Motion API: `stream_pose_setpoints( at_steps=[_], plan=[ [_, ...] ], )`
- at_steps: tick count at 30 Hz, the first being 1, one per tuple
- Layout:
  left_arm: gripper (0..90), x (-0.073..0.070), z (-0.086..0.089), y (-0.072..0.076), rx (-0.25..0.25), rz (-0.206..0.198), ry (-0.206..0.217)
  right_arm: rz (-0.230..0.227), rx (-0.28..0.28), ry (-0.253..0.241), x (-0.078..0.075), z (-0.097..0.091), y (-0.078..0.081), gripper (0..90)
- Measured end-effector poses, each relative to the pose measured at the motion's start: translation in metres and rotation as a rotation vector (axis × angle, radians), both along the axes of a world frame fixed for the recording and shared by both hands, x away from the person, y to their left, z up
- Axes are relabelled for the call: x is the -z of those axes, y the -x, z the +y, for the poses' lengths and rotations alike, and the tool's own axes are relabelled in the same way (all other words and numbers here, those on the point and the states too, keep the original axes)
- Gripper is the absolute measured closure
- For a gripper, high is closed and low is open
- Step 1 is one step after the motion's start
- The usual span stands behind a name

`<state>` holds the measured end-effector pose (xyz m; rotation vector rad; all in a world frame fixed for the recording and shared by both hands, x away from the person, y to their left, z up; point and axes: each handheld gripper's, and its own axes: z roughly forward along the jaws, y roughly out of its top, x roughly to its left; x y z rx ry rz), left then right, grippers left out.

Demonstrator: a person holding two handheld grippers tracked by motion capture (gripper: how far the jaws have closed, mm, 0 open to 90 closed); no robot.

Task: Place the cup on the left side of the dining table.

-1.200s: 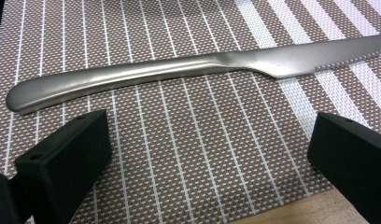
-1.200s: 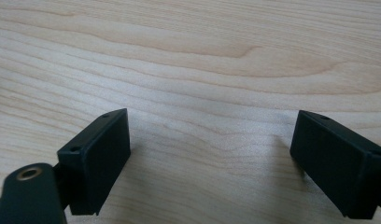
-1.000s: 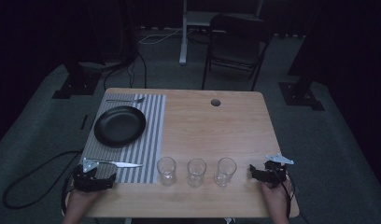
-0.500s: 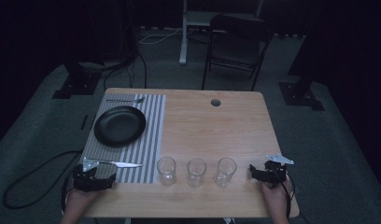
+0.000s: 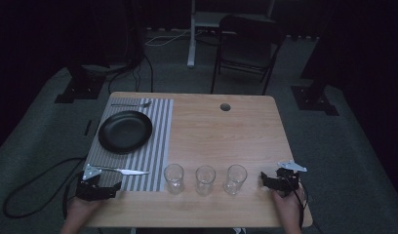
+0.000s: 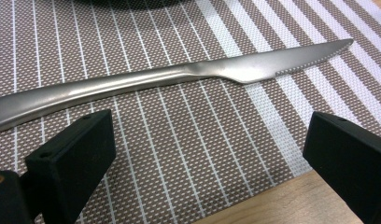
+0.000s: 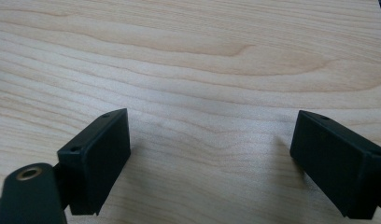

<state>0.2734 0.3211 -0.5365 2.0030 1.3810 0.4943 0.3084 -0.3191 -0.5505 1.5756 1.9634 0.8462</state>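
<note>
From the high view we look down on a light wooden bench (image 5: 221, 141) in a dark room. On its left side lies a striped placemat (image 5: 158, 146), brown with white lines. A black plate (image 5: 125, 131) sits on the mat, and a fork (image 5: 131, 104) lies along the mat's far edge, just beyond the plate. Near the mat's front edge lies a silver table knife (image 5: 126, 170), its blade pointing to the right.

Three empty clear glasses stand in a row near the front of the bench: the left glass (image 5: 173, 178) just beside the mat's right edge, the middle glass (image 5: 205, 179) next to it, and the right glass (image 5: 235, 179) after that, each set apart from its neighbour.

We see the left gripper (image 5: 114, 185) at the front left corner, held by a hand (image 5: 80, 212) and resting low over the mat's front edge, just in front of the knife. In the left gripper view its two black jaws stand wide apart with nothing between them, and the knife (image 6: 170, 81) lies across the mat just beyond them, not touching.

The right gripper (image 5: 264, 181) is held by the other hand (image 5: 287, 207) at the front right, near the right glass but apart from it. In the right gripper view its jaws are also spread wide over bare wood, holding nothing.

Beyond the bench, a dark folding chair (image 5: 248, 46) stands on grey carpet.
</note>
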Motion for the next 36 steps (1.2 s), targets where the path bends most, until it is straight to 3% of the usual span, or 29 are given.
stream_pose_setpoints(
  at_steps=[6, 10, 11, 12, 20, 36],
  plan=[
    [3.0, -0.005, -0.006, 0.000, 0.034, -0.013, -0.007, 0.000, 0.000, 0.001, 0.000, 0.000, 0.000, 11.6],
    [4.4, -0.013, -0.013, 0.000, 0.091, -0.018, 0.014, 0.000, 0.000, 0.000, 0.000, 0.000, 0.000, 11.7],
    [4.3, -0.014, -0.015, 0.000, 0.089, -0.029, -0.001, 0.000, 0.000, 0.000, 0.000, 0.000, 0.000, 11.7],
    [4.3, -0.015, -0.015, -0.001, 0.101, -0.019, 0.008, 0.000, 0.000, 0.000, 0.000, 0.000, 0.000, 11.7],
    [4.3, -0.028, -0.020, -0.001, 0.147, -0.053, 0.036, 0.000, 0.000, 0.000, 0.000, 0.000, 0.000, 11.7],
    [4.4, -0.055, -0.038, -0.003, 0.244, -0.106, 0.056, 0.000, 0.000, 0.000, 0.000, 0.000, 0.000, 11.6]
  ],
)
